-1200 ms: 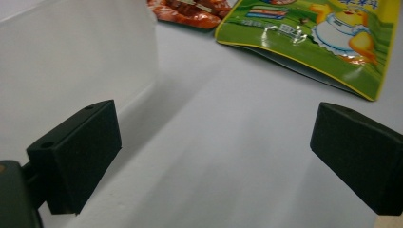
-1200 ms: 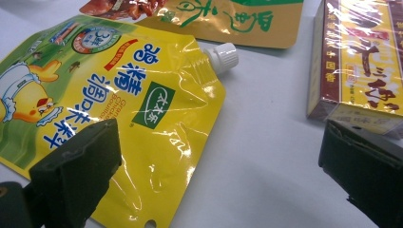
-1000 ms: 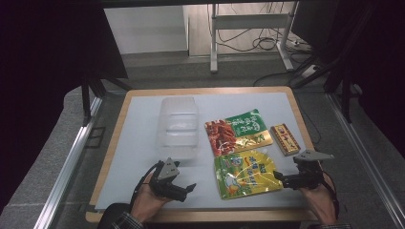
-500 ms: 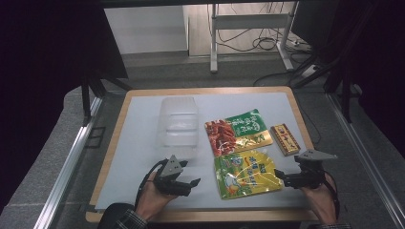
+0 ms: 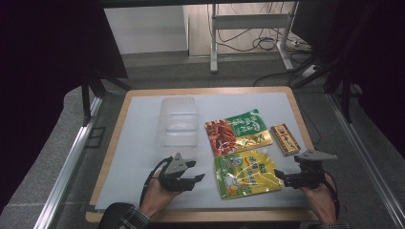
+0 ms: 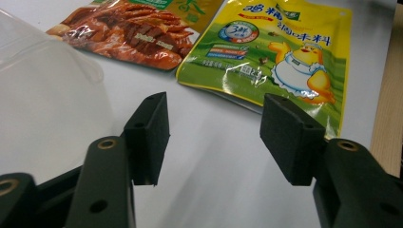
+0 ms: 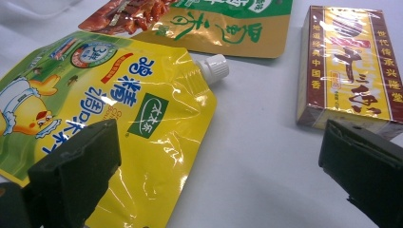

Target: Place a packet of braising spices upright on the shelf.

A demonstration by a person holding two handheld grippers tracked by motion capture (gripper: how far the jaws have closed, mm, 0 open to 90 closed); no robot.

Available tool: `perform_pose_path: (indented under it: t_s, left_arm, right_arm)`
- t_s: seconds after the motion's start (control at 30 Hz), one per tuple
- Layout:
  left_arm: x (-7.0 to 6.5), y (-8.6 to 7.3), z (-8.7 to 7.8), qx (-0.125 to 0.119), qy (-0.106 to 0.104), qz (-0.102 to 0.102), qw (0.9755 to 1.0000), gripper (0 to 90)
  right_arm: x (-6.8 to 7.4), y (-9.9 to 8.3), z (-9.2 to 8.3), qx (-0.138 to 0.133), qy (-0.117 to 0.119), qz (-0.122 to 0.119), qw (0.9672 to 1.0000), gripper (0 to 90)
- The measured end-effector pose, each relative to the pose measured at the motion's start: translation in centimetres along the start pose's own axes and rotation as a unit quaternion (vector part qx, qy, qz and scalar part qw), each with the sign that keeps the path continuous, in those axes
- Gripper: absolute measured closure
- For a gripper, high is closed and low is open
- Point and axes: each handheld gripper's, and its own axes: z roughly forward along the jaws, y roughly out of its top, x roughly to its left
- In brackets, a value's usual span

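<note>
Dim room, dark curtains at the sides, metal stand legs and cables on the floor behind; I work on a white mat on a wood-edged table (image 5: 114,143).

The yellow spouted pouch (image 5: 246,172) lies flat near the front edge of the mat, between my two grippers, spout cap (image 7: 213,67) pointing toward the brown box (image 5: 285,139). My left gripper (image 5: 193,178) is just beside its left edge, jaws have just been closing, now roughly half apart with nothing between the pads (image 6: 151,130), only bare mat. My right gripper (image 5: 281,177) is at the pouch's right edge, jaws spread wide, not pressing on anything; the left pad (image 7: 76,166) overlaps the pouch corner in the right gripper view, contact I can't confirm.

Handling guess: soft flexible film, glossy so likely slippery, wrinkles show it gives under pressure; probably light to moderate, contents will shift and sag when lifted. Best hold looks like the stiff sealed edge or the neck under the cap, not the puffy middle.

Look: bright yellow with green band, cartoon chicken, Chinese print, white screw cap at one corner.

Nearby: red-green snack bag (image 5: 237,132) just behind it, clear plastic tub (image 5: 178,121) farther left.
</note>
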Motion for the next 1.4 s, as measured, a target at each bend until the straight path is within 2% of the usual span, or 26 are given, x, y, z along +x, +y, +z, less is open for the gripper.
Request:
perform_pose_path:
  t_s: [0.3, 0.67, 0.8, 0.97, 1.13, 1.2, 1.27, 1.3, 1.37, 1.4]
  left_arm:
    - [-0.7, 1.0, 1.5, 0.001, -0.015, 0.014, 0.9998, 54.7]
    - [-1.4, 2.7, 4.1, -0.004, -0.043, 0.039, 0.9983, 74.2]
    - [-1.6, 3.1, 5.5, 0.002, -0.049, 0.051, 0.9975, 82.2]
    - [-1.9, 3.3, 6.6, 0.01, -0.058, 0.062, 0.9963, 86.8]
    - [-2.1, 3.4, 7.5, 0.017, -0.058, 0.069, 0.9958, 88.7]
    - [-2.1, 3.3, 8.1, 0.031, -0.051, 0.082, 0.9948, 89.2]
    - [-2.1, 3.2, 8.3, 0.033, -0.05, 0.082, 0.9948, 89.9]
    - [-2.0, 3.2, 8.4, 0.038, -0.053, 0.071, 0.9953, 89.9]
    - [-2.1, 3.2, 8.5, 0.039, -0.05, 0.076, 0.9951, 90.0]
    - [-2.5, 3.0, 8.6, 0.041, -0.038, 0.091, 0.9943, 90.0]
  right_arm:
    - [0.0, 0.0, 0.1, -0.002, 0.003, 0.0, 1.0, 0.0]
    - [-0.1, 0.0, 0.0, -0.013, 0.006, 0.001, 0.9999, 0.0]
    - [-0.1, 0.0, 0.0, -0.016, 0.006, 0.005, 0.9998, 0.0]
    - [-0.2, 0.0, 0.2, -0.014, 0.012, 0.007, 0.9998, 0.0]
    - [-0.1, -0.1, 0.3, -0.011, 0.014, 0.006, 0.9998, 0.0]
    - [-0.1, -0.1, 0.3, -0.012, 0.016, 0.005, 0.9998, 0.0]
    - [-0.1, -0.1, 0.4, -0.014, 0.019, 0.005, 0.9997, 0.0]
    - [-0.1, -0.1, 0.4, -0.014, 0.02, 0.005, 0.9997, 0.0]
    - [0.0, -0.1, 0.4, -0.014, 0.021, 0.006, 0.9997, 0.0]
    - [0.1, 0.0, 0.4, -0.011, 0.023, 0.005, 0.9997, 0.0]
